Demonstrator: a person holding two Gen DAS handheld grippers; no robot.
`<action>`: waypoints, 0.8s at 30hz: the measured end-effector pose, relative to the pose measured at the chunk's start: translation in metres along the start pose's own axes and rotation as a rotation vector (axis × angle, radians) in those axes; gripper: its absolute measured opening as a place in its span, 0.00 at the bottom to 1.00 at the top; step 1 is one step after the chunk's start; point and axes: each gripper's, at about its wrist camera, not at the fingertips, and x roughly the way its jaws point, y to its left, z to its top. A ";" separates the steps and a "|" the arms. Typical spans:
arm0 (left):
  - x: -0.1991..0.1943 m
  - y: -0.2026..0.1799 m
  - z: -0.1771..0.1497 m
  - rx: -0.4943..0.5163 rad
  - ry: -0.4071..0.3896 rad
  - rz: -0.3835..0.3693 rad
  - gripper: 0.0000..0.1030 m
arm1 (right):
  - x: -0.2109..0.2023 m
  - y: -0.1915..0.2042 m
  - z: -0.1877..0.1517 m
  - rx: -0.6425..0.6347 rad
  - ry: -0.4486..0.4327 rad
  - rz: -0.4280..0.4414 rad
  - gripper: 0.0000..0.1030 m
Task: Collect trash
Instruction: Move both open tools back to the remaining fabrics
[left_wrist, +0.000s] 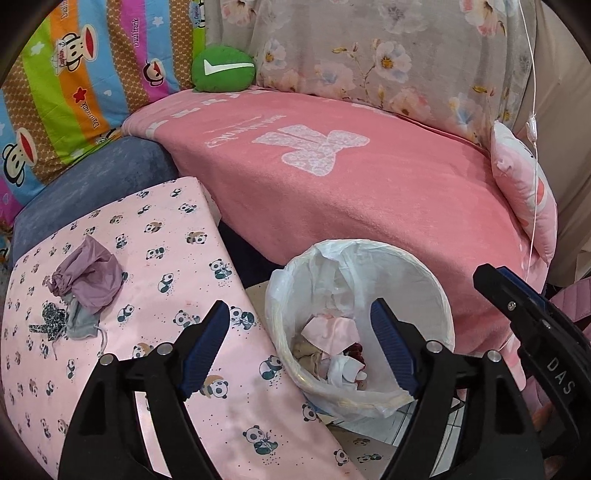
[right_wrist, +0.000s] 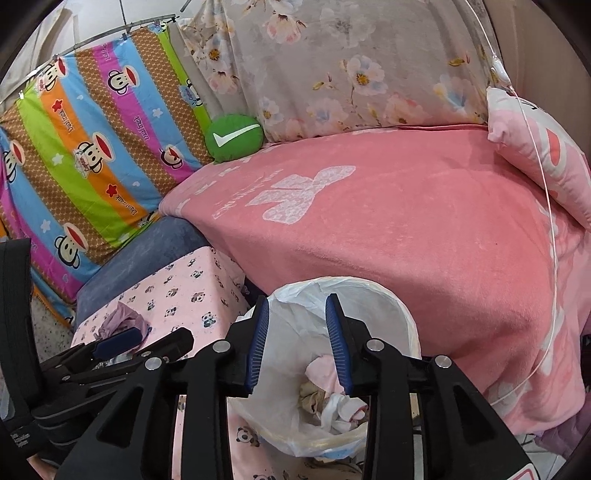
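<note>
A white bin (left_wrist: 436, 291) lined with a plastic bag stands on the floor between a panda-print table and a pink sofa; it also shows in the right wrist view (right_wrist: 402, 314). Crumpled pink, white and beige scraps (left_wrist: 332, 350) lie inside it. A crumpled purple cloth pouch (left_wrist: 92, 280) with a grey one and a dark patterned scrap lies on the table at the left. My left gripper (left_wrist: 299, 332) is open and empty, above the bin's left rim. My right gripper (right_wrist: 297, 332) is open and empty over the bin; it shows in the left view (left_wrist: 532, 314).
The panda-print table (left_wrist: 155, 229) fills the left. The sofa under a pink blanket (left_wrist: 369, 206) lies behind the bin, with a green cushion (left_wrist: 221, 68), a pink pillow (left_wrist: 524, 192) and a hanging white cord (left_wrist: 532, 122).
</note>
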 end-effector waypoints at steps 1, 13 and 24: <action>-0.002 0.003 -0.001 -0.005 -0.003 0.003 0.73 | 0.000 0.002 0.001 -0.005 0.001 -0.003 0.33; -0.020 0.036 -0.014 -0.070 -0.016 0.024 0.73 | -0.010 0.043 -0.005 -0.110 0.012 -0.033 0.39; -0.036 0.071 -0.024 -0.124 -0.030 0.044 0.73 | -0.015 0.086 -0.012 -0.183 0.018 -0.043 0.39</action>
